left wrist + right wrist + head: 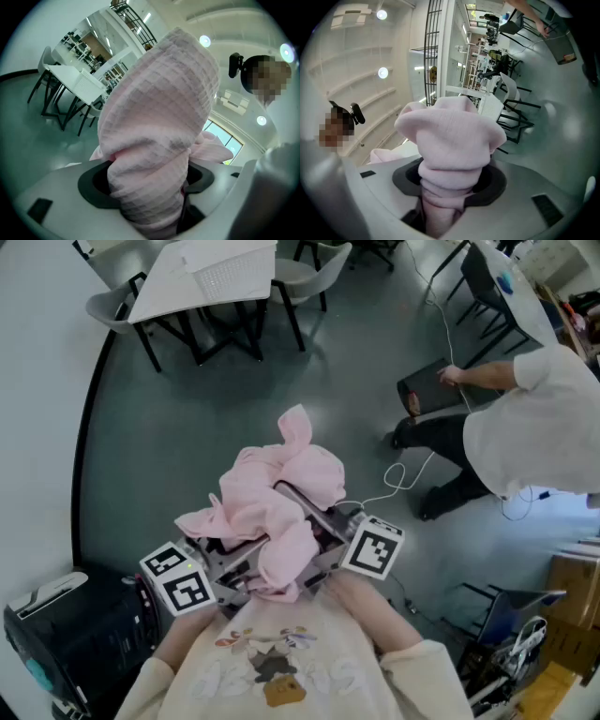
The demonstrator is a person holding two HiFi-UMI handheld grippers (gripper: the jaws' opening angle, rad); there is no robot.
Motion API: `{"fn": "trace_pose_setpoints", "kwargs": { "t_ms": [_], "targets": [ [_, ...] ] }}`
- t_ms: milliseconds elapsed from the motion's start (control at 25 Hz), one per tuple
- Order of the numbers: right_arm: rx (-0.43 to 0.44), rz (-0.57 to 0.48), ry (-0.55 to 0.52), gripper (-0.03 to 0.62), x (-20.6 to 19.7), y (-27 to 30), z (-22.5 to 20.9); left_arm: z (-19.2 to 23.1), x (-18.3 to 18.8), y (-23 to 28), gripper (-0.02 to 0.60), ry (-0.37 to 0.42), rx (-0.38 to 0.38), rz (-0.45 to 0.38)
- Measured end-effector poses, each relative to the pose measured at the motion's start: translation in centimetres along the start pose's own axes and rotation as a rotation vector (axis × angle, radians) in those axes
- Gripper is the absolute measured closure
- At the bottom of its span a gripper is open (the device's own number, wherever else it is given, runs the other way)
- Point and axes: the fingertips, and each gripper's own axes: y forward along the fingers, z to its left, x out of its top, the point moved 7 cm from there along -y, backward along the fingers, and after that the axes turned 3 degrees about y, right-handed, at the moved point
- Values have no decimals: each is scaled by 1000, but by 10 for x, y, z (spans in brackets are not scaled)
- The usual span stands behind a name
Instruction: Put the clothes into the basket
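Note:
A bundle of pink clothes (281, 486) hangs in front of my chest, held up by both grippers. My left gripper (236, 570) is shut on a thick, waffle-textured fold of the pink clothes (154, 122), which fills the gap between its jaws. My right gripper (321, 545) is shut on a smoother roll of the pink clothes (451, 140). The fingertips of both are hidden under the cloth. A white mesh basket (232, 274) stands on a white table (169, 282) far ahead, across the grey floor; the white mesh basket (89, 84) also appears in the left gripper view.
A person in a white shirt (530, 427) crouches at the right beside a black case (427, 390) and a white cable (403, 474) on the floor. A black bin (75, 638) stands at my lower left. Chairs (319, 273) surround the table.

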Motion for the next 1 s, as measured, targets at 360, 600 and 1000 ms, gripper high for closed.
{"fn": "trace_pose_setpoints", "kwargs": {
  "t_ms": [360,600,1000],
  "targets": [
    [12,-28,26,391,-6,-10,2,-7,-5,-2,224,3,-4,30],
    [-5,-6,67,391,-13,-2,-7,4,-8,-8,224,-41,14,25],
    [-65,-24,75,392,26,49,-33,55,41,23,224,-85,-15,61]
  ]
}}
